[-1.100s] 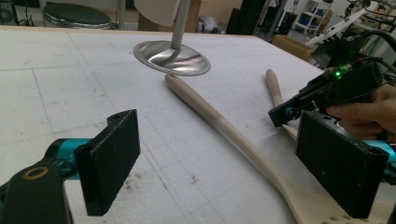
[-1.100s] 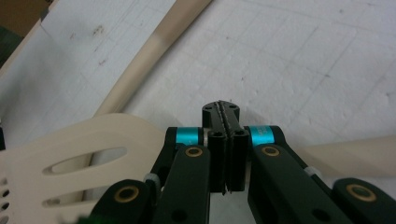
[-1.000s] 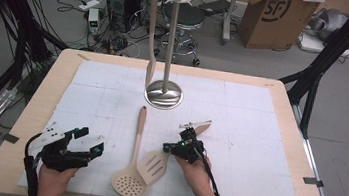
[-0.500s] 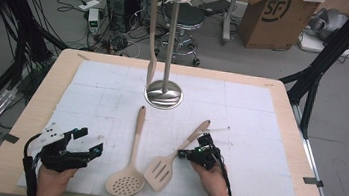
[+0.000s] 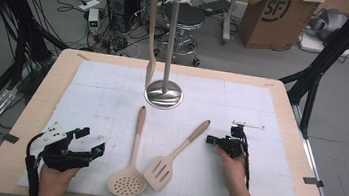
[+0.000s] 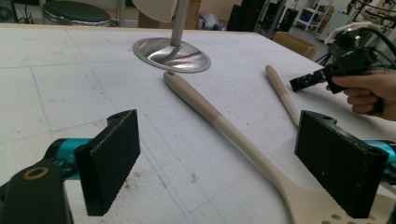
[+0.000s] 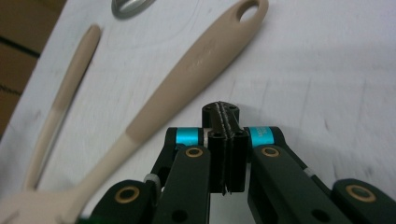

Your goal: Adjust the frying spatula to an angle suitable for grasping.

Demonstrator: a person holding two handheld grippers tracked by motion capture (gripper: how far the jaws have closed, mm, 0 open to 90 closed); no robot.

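**Clerk:** Item one, the grippers. State and place?

**Operator:** My left gripper (image 5: 87,142) rests at the near left corner of the white foam mat (image 5: 263,139), jaws spread wide with nothing between the black pads (image 6: 114,158). My right gripper (image 5: 213,141) sits right of centre, jaws clenched pad to pad on nothing, as I see plainly in the right gripper view (image 7: 224,116). Its tip lies just beside the upper handle of the turner, not touching it as far as I can tell.

**Clerk:** Item two, the utensils on the mat?

**Operator:** One beige slotted turner with a two-tone handle (image 5: 176,152), lying flat, blade towards me, handle slanting away to the right, hanging hole at the far end (image 7: 247,10). One beige perforated round skimmer spoon (image 5: 130,165), lying flat just left of the turner, handle pointing at the stand. The two heads lie close together; I cannot tell if they touch.

**Clerk:** Item three, fixtures?

**Operator:** One polished steel utensil stand with a round base (image 5: 163,94), upright at the far middle of the mat. One beige utensil (image 5: 153,35) hangs from its top, left of the pole. All on a light wooden table (image 5: 15,149).
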